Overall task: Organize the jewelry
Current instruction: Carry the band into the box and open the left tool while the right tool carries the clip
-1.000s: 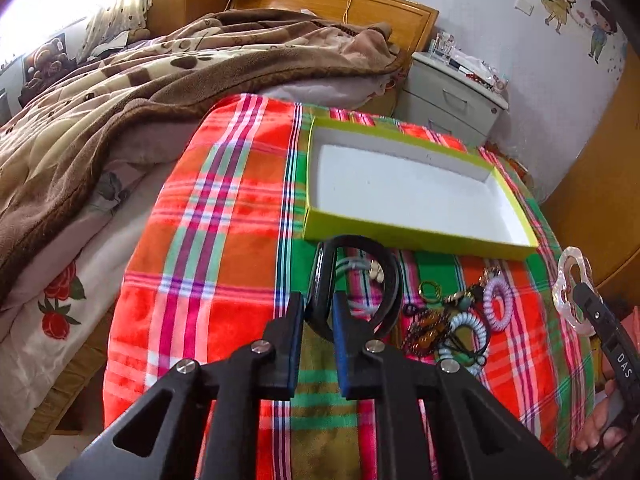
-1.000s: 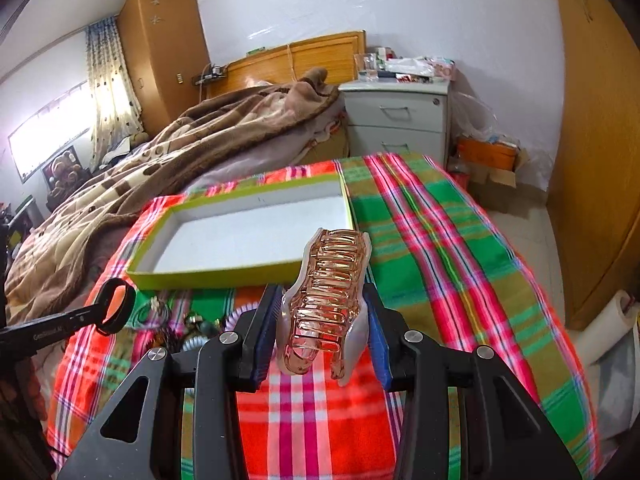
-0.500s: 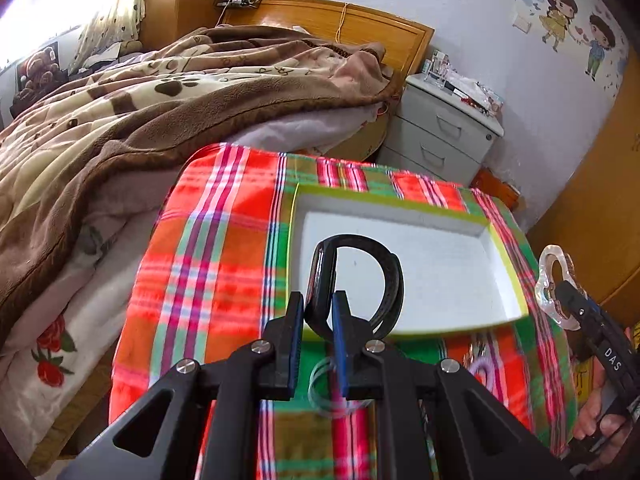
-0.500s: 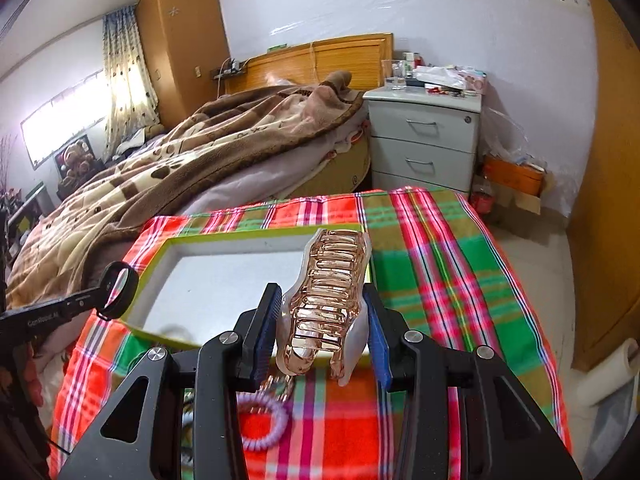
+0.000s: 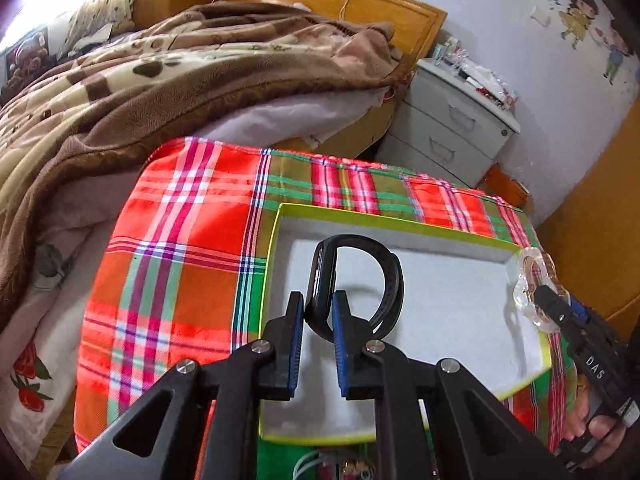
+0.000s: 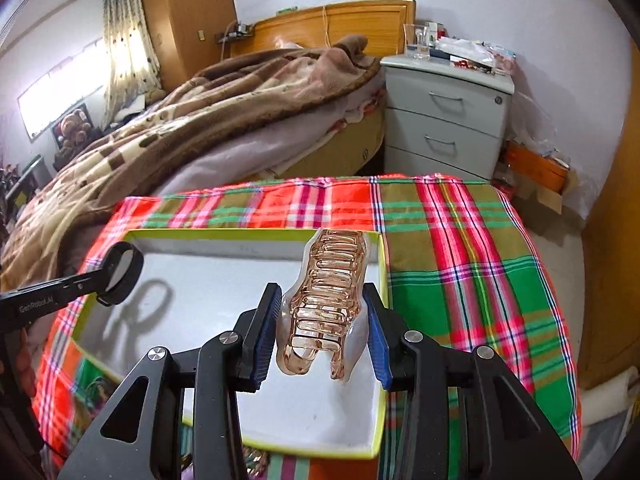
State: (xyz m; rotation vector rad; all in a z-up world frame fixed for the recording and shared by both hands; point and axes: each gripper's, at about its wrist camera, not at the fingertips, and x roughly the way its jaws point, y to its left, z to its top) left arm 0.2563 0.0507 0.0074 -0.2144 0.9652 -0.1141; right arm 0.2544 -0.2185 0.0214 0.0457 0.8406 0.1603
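Left gripper clamps a black band; right gripper clamps a rose-gold hair claw, above a lime-edged tray on plaid cloth beside a bed.

Pretty clearly someone's bedroom at home: unmade bed with a brown paw-print blanket, wooden headboard, grey nightstand, wardrobe, cartoon wall stickers.

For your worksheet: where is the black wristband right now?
The black wristband is pinched in the left gripper, held above the green-rimmed tray.
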